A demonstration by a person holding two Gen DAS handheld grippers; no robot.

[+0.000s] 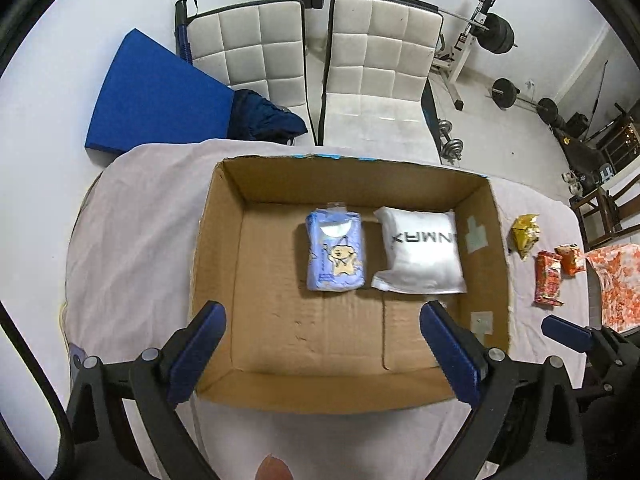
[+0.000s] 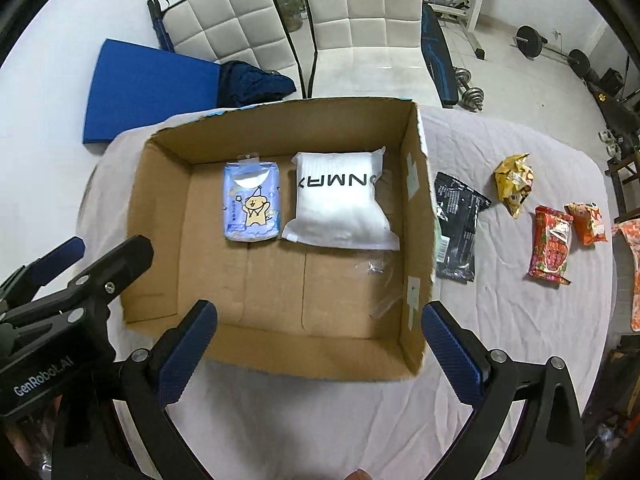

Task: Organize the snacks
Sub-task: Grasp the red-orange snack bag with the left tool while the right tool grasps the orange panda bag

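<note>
An open cardboard box (image 1: 490, 240) (image 2: 418, 184) sits on the cloth-covered table. Inside it lie a blue packet with a cartoon figure (image 1: 335, 254) (image 2: 252, 205) and a white packet with black lettering (image 1: 422, 252) (image 2: 340, 204), side by side. Right of the box lie a black packet (image 2: 458, 224), a yellow packet (image 1: 525, 235) (image 2: 514, 184), a red packet (image 1: 549, 284) (image 2: 550, 250) and a small orange packet (image 1: 570, 260) (image 2: 588, 222). My left gripper (image 1: 324, 350) is open over the box's near edge, holding nothing. My right gripper (image 2: 320, 346) is open too, over the box's near right corner.
An orange-and-white patterned bag (image 1: 616, 284) (image 2: 634, 272) lies at the table's right edge. Two white padded chairs (image 1: 372, 64), a blue mat (image 1: 152, 96) and weights (image 1: 500, 34) stand behind the table. Bare cloth (image 2: 520, 340) spreads right of the box.
</note>
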